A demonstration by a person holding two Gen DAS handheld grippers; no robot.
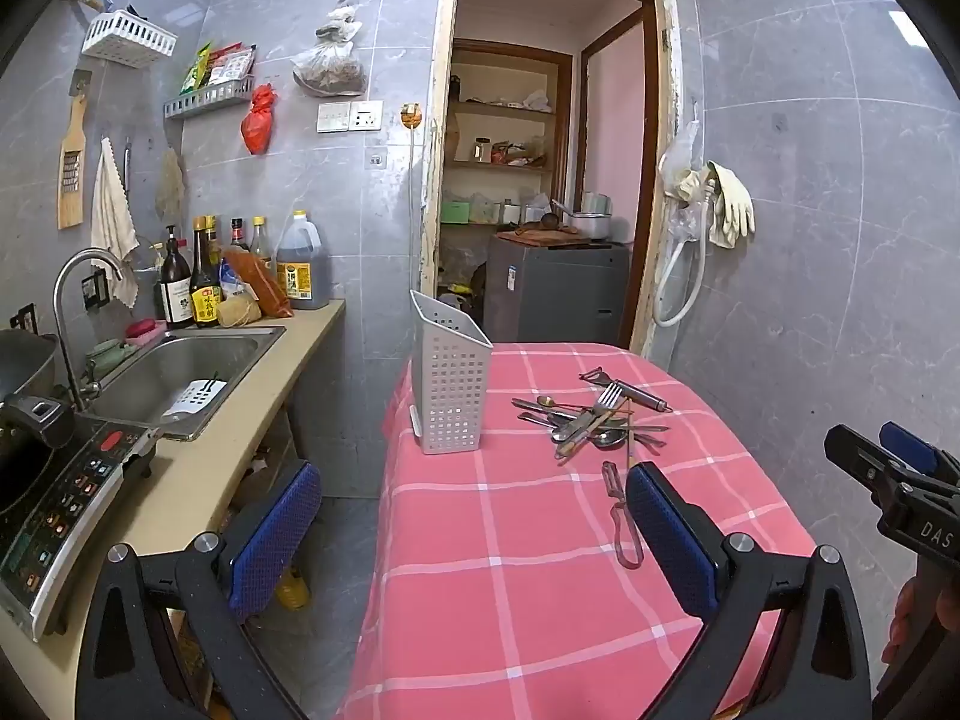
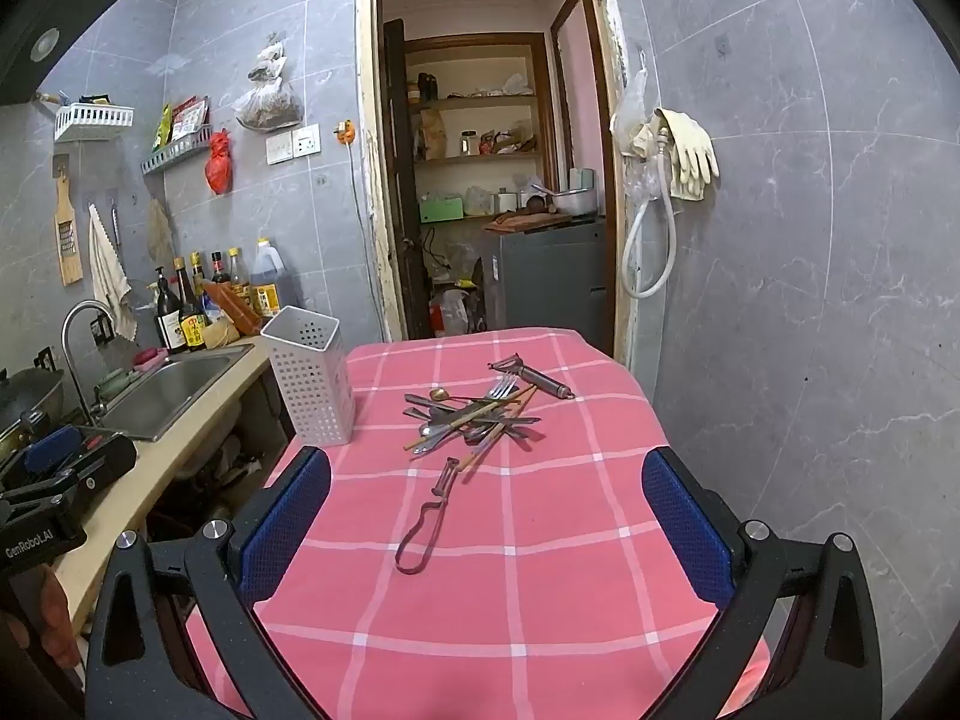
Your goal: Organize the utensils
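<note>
A pile of metal utensils (image 2: 474, 414) with a fork, spoons and chopsticks lies on the pink checked tablecloth (image 2: 540, 570); it also shows in the left wrist view (image 1: 594, 420). A loop-handled peeler (image 2: 429, 519) lies nearer, apart from the pile, and shows in the left wrist view (image 1: 624, 516). A white perforated utensil holder (image 2: 312, 375) stands upright at the table's left edge, also in the left wrist view (image 1: 450, 378). My left gripper (image 1: 474, 540) is open and empty above the table's near left. My right gripper (image 2: 486, 534) is open and empty, short of the peeler.
A counter with a steel sink (image 1: 180, 372), bottles (image 1: 204, 276) and an induction hob (image 1: 66, 480) runs along the left. A doorway (image 2: 486, 180) opens behind the table. A grey tiled wall (image 2: 810, 300) with hanging gloves stands on the right.
</note>
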